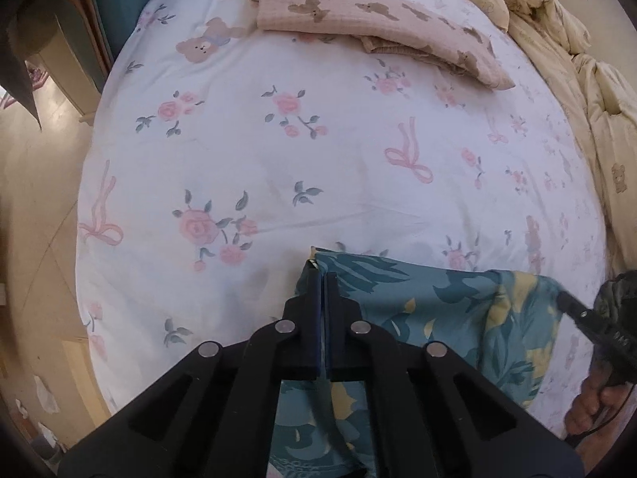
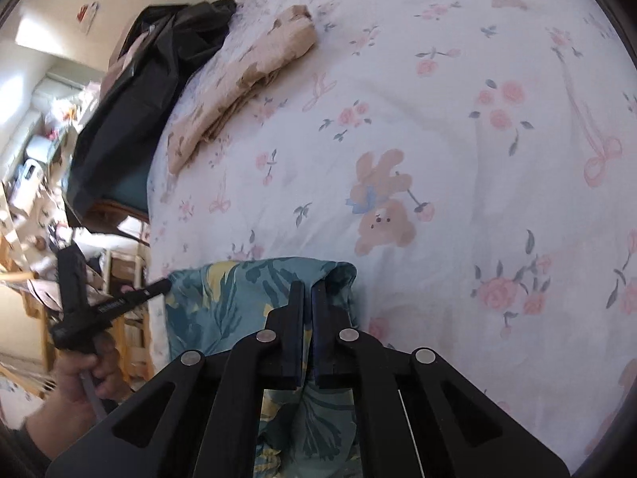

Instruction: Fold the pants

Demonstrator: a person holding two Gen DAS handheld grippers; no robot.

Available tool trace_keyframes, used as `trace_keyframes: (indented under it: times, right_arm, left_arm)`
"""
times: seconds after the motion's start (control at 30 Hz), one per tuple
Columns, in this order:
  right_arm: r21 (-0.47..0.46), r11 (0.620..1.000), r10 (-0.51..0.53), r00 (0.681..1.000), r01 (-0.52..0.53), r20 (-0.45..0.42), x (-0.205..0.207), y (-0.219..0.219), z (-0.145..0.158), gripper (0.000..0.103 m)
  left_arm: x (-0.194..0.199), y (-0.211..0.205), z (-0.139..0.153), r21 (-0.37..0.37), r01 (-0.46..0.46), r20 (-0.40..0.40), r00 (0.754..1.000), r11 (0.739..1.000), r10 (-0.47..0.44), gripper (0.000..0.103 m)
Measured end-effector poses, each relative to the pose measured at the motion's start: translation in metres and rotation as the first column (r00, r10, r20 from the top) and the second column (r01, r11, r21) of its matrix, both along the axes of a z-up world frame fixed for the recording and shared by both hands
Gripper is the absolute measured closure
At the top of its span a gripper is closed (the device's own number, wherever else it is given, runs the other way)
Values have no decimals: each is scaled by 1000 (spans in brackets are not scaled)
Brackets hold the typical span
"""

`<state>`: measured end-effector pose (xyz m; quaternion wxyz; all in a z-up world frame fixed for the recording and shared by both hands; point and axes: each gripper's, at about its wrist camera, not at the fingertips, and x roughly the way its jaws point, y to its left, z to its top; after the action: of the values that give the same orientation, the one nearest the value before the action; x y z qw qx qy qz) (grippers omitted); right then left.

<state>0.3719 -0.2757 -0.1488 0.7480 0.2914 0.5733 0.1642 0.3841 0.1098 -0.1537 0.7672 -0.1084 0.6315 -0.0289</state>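
Observation:
The pants [image 1: 450, 310] are teal with a dark leaf and yellow flower print, and they lie near the front edge of the bed. My left gripper [image 1: 323, 275] is shut on the pants' left corner, with cloth pinched between its black fingers. In the right wrist view the same pants [image 2: 239, 298] spread leftwards from my right gripper [image 2: 307, 285], which is shut on their right corner. Each gripper also shows at the edge of the other's view, held by a hand: the right gripper [image 1: 565, 302] and the left gripper [image 2: 161, 287].
A white bedsheet [image 1: 278, 151] with pink roses, bows and bears covers the bed. A folded beige bear-print cloth [image 1: 370, 28] lies at the far side, with a cream quilt [image 1: 557, 47] bunched on the right. A black garment [image 2: 151, 91] hangs off the bed edge beside cluttered shelves [image 2: 40, 167].

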Motion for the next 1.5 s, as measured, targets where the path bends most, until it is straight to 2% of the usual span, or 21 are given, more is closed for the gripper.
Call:
trace_keyframes:
  times: [0.1,0.2,0.27,0.3,0.37,0.43,0.5,0.53,0.57,0.6,0.67,0.77,0.83,0.9,1.0,1.13,1.2,1.3,1.37,1.43,1.5]
  right_arm:
    - [-28,1000,2,1000,-2,-15,1,-2,-3,101]
    - [-141,990,6,999,-10,-34,1,0,-10,102]
    - [-245,969,-26,999,17,-34,1,-4,-13,102]
    - [-254,966,-49,998,36,-47,1,-10,-16,102]
    - [-164,985,-64,995,51,-75,1,-19,-20,102]
    - [-128,991,-47,998,43,-33,1,-17,-6,99]
    - [-79,996,-31,1000,31,0,-2,-13,7,92]
    - [-44,998,-33,999,33,5,-4,-11,12,86]
    - [-19,999,-31,1000,31,2,-6,-9,15,62]
    - [-5,1000,-21,1000,21,0,-8,-5,18,44]
    - [-7,1000,7,1000,-7,-11,-11,6,20,45]
    - [-81,995,52,998,-53,-20,-14,28,14,53]
    - [-111,989,96,994,-101,-53,-11,41,1,75]
    - [-160,977,131,989,-140,-65,-12,48,-4,101]
    - [-175,977,107,991,-120,-79,-19,37,-3,102]
    - [-215,973,57,990,-84,-126,-26,16,-7,103]
    - [-176,979,70,985,-98,-157,-24,16,-15,102]
    - [-177,982,53,994,-70,-101,-23,16,1,93]
    - [-232,970,71,997,-78,-35,-22,20,18,88]
    - [-294,952,103,994,-87,41,-19,29,35,87]
    - [-246,962,146,983,-115,109,-10,42,46,88]
  left_arm:
    - [0,-2,0,26,7,2,1000,1000,-7,103]
    - [2,1,1,65,-6,13,1000,998,6,103]
    - [4,6,3,99,-39,26,999,994,36,103]
    - [5,11,4,97,-56,38,998,994,52,103]
    - [7,16,7,19,-72,43,997,997,72,103]
    - [5,16,8,-15,-75,28,997,997,75,103]
    - [2,16,11,-27,-81,36,996,996,82,102]
    - [-1,15,10,-51,-81,20,996,995,83,92]
    - [-2,15,9,-70,-83,8,996,994,84,72]
    - [-5,12,9,-95,-87,5,996,992,88,65]
    - [-14,-5,15,-118,-45,60,997,992,52,63]
    - [-24,-49,6,-61,131,41,991,989,-129,63]
    - [-30,-65,-5,-14,191,3,982,981,-191,63]
    - [-36,-71,-18,24,224,-43,974,974,-223,63]
    - [-39,-70,-25,46,260,-51,965,965,-257,63]
    - [-37,-67,-24,39,254,-57,966,966,-252,63]
    - [-36,-67,-24,50,256,-62,966,965,-253,63]
    - [-34,-74,-18,63,257,-64,965,964,-253,63]
    - [-33,-74,-11,36,248,-56,968,968,-245,63]
    - [-32,-70,3,-6,225,-7,974,974,-225,63]
    - [-28,-67,14,-42,217,42,976,975,-216,63]
